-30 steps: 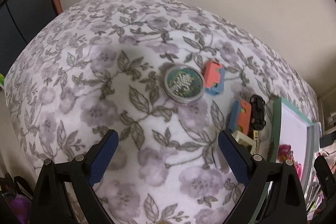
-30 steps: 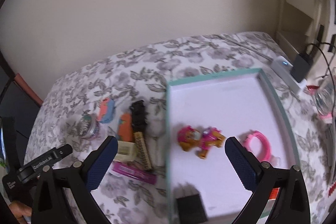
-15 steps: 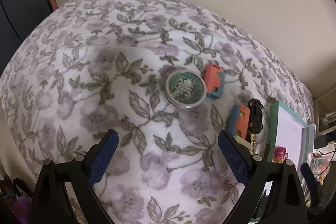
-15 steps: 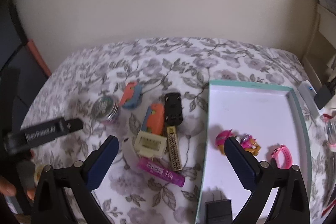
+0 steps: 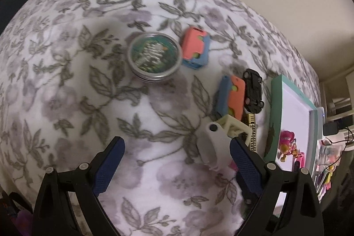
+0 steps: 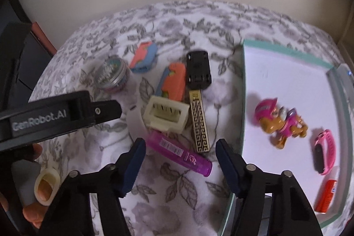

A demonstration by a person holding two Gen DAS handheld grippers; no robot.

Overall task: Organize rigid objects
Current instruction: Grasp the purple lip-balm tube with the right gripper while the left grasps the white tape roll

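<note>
Teal-rimmed tray (image 6: 243,90) is the landmark, sorting roughly half done by my read. Everything left of the tray is still loose on the floral cloth (image 6: 177,187).

Left to right, outside the tray:
- round tin (image 6: 111,75), farthest from it
- orange/blue block (image 6: 143,56), behind the tin
- second orange/blue block (image 6: 173,82), closer in
- cream plastic piece (image 6: 166,114), touching that block's near end
- purple tube (image 6: 180,150), poking out from under the cream piece
- black toy car (image 6: 198,70) and gold patterned bar (image 6: 200,123), nearest the tray wall

Inside the tray: pink pup figure (image 6: 279,119), pink band (image 6: 325,150), an orange item (image 6: 326,196) at the near corner. So seven out, three in, as far as visible.

Right gripper (image 6: 180,157): jaws have just been closing, now at medium width, straddling the purple tube. Pads not yet pressing it, so likely the next pick.

Left gripper (image 5: 177,164): jaws wide, nothing between them but cloth, well left of the tray.

Writing: "GenRobot.AI" on the left tool body (image 6: 39,118). Tube label has a barcode and script, too blurred to read.
</note>
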